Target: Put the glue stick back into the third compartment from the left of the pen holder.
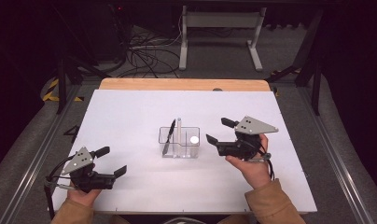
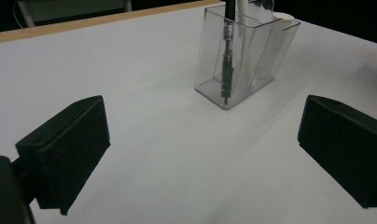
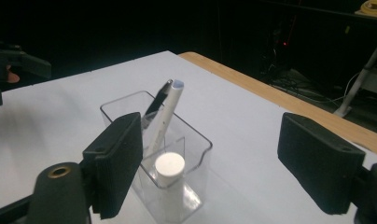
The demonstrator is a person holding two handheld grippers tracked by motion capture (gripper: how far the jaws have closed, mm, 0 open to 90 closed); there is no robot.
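A clear plastic holder point(image 1: 188, 151) with compartments stands at the middle of the white table. A black pen point(image 1: 168, 136) and a white pen point(image 1: 179, 127) lean in it, and a white-capped cylinder point(image 1: 193, 139) stands in its right part. My left gripper point(image 1: 111, 161) rests open near the front left, well apart from the holder point(image 2: 263, 56). My right gripper point(image 1: 220, 130) is open just right of the holder, with nothing between its jaws. In the right gripper view the holder point(image 3: 203, 148), white pen point(image 3: 165, 116), black pen point(image 3: 156, 101) and cylinder point(image 3: 170, 165) sit close ahead.
A wooden strip point(image 1: 182, 84) runs along the table's far edge. Beyond it are cables point(image 1: 144, 56) and a white stand point(image 1: 219, 28) on the floor. The white table top point(image 1: 130, 112) spreads wide around the holder. The left gripper point(image 3: 14, 60) shows far off in the right gripper view.
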